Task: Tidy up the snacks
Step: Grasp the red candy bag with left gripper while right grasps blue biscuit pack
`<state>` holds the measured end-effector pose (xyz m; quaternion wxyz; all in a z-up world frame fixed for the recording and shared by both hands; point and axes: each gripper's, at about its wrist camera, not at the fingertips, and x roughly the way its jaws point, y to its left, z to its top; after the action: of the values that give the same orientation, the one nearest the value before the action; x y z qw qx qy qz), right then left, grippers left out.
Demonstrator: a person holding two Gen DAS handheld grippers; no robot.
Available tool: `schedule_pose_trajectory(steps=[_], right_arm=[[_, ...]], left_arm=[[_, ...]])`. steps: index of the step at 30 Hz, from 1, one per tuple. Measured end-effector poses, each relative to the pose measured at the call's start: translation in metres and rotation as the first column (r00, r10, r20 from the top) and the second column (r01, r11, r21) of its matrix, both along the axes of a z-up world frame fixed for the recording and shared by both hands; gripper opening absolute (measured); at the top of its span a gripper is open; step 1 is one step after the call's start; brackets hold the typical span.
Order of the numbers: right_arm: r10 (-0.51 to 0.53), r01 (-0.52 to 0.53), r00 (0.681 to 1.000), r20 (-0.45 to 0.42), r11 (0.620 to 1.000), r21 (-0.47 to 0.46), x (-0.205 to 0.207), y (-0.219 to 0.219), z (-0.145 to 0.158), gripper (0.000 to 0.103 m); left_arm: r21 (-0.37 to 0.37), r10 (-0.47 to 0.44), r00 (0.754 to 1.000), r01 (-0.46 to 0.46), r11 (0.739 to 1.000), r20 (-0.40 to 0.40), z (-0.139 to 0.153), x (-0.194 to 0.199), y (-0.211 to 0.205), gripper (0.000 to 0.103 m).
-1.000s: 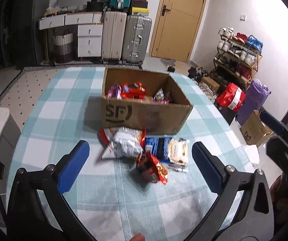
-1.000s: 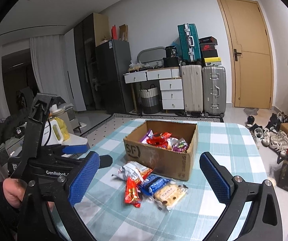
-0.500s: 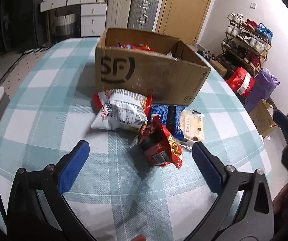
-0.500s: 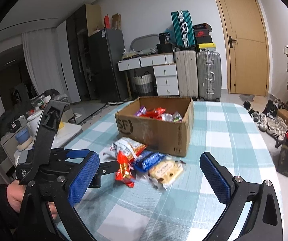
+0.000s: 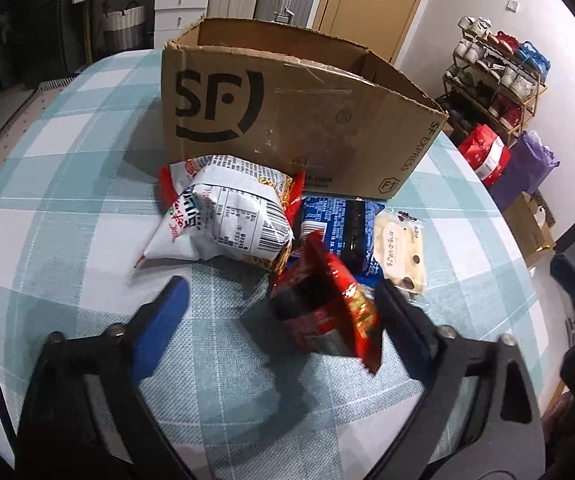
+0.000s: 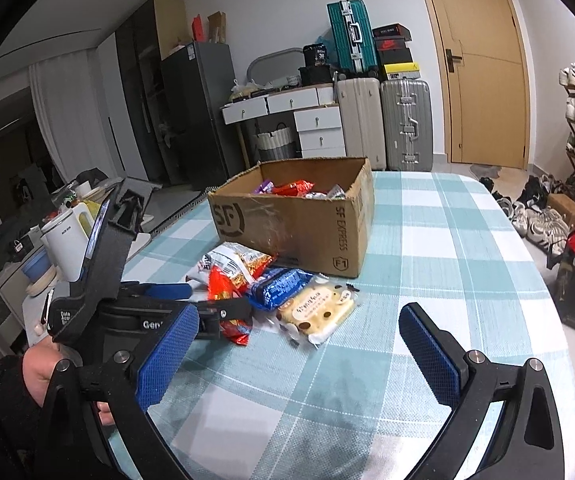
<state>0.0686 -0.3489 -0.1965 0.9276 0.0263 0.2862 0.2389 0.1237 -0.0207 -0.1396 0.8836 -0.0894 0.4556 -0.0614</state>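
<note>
Left wrist view: the left gripper [image 5: 283, 312], jaws spread wide, straddles the red snack packet [image 5: 327, 312] near the cardboard box [image 5: 287, 120]; the right gripper [image 6: 299, 356] hangs open too.

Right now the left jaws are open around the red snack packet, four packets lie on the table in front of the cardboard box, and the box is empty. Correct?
Not quite: the cardboard box is not empty. The right wrist view shows wrapped snacks inside it. The rest holds: the left gripper is open around the red snack packet, one of four in front of the box.
</note>
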Motion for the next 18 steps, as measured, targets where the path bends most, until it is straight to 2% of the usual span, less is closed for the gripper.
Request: schedule_pose_trajectory(steps=[1, 2, 3, 5, 6, 8, 11, 18], right_arm=[[-0.001, 0.001, 1.000, -0.003, 1.000, 0.000, 0.000, 0.000, -0.001, 0.102], [-0.003, 0.003, 1.000, -0.008, 1.000, -0.001, 0.001, 0.000, -0.002, 0.102], [-0.002, 0.002, 1.000, -0.011, 1.000, -0.002, 0.000, 0.000, -0.002, 0.102], [0.001, -0.001, 1.000, -0.013, 1.000, -0.007, 0.001, 0.002, -0.003, 0.102], [0.002, -0.003, 1.000, -0.014, 1.000, -0.008, 0.001, 0.002, -0.003, 0.102], [0.005, -0.005, 1.000, -0.019, 1.000, -0.010, 0.003, 0.004, -0.004, 0.102], [0.005, -0.005, 1.000, -0.029, 1.000, -0.003, 0.003, 0.006, -0.005, 0.102], [0.005, -0.005, 0.999, -0.047, 1.000, 0.001, 0.002, 0.010, -0.005, 0.102]], left_arm=[[-0.007, -0.004, 1.000, 0.004, 1.000, -0.002, -0.002, 0.002, 0.000, 0.079], [-0.013, -0.008, 1.000, 0.008, 1.000, -0.008, -0.004, 0.005, 0.000, 0.069], [-0.020, -0.013, 1.000, 0.013, 1.000, -0.012, -0.006, 0.005, 0.001, 0.052], [-0.052, -0.048, 0.998, 0.046, 0.998, -0.041, -0.016, 0.010, 0.001, 0.028], [-0.061, -0.055, 0.997, 0.051, 0.997, -0.055, -0.019, 0.012, 0.002, 0.024], [-0.049, -0.062, 0.997, 0.060, 0.997, -0.045, -0.021, 0.012, 0.000, 0.023], [-0.098, -0.074, 0.996, 0.069, 0.993, -0.052, -0.024, 0.012, 0.003, 0.023], [-0.133, -0.058, 0.997, 0.050, 0.990, -0.057, -0.029, 0.009, 0.011, 0.023]])
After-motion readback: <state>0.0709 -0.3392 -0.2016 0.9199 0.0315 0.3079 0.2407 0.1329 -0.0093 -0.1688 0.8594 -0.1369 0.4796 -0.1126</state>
